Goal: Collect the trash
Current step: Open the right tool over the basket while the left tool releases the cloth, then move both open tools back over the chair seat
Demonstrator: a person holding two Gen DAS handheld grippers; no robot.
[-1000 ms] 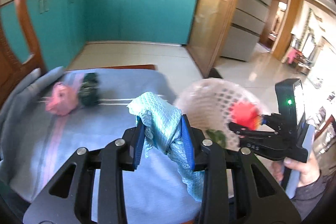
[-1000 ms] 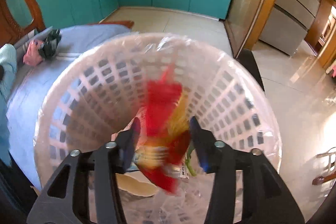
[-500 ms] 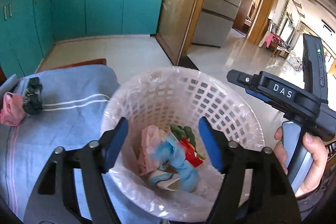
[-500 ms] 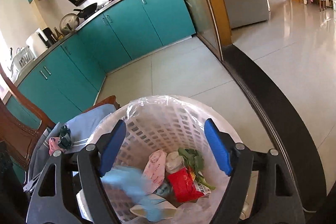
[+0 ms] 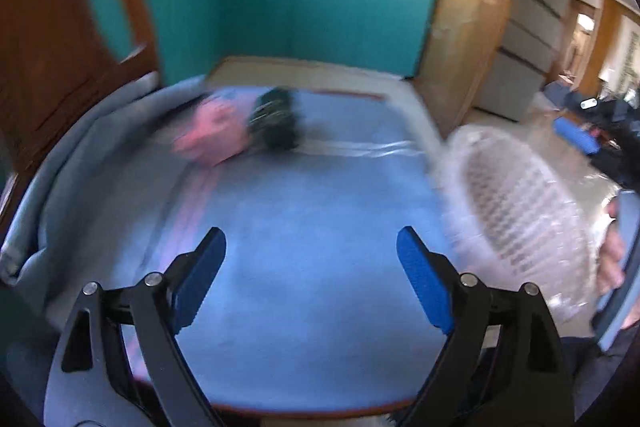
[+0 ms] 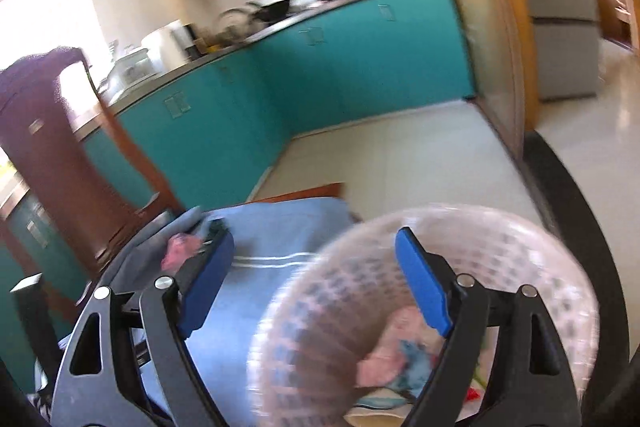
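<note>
A pink crumpled piece point(image 5: 210, 139) and a dark green piece point(image 5: 276, 123) lie side by side at the far end of the blue cloth point(image 5: 312, 227). They also show small in the right wrist view, pink point(image 6: 178, 251) beside dark point(image 6: 214, 227). The white lined basket point(image 5: 516, 211) stands at the cloth's right edge; in the right wrist view the basket point(image 6: 340, 299) holds pink, blue and red trash. My left gripper point(image 5: 312, 255) is open and empty over the cloth. My right gripper point(image 6: 314, 259) is open and empty above the basket's left rim. Both views are blurred.
Teal kitchen cabinets point(image 5: 288, 11) run along the back behind pale floor tiles. A dark wooden chair back point(image 6: 64, 147) rises at the left of the cloth. A grey fridge point(image 6: 560, 27) stands at the right.
The left gripper dropped the teal cloth into the basket, then swung left over the blue cloth. The right gripper let go of the red piece, then lifted and turned left.
</note>
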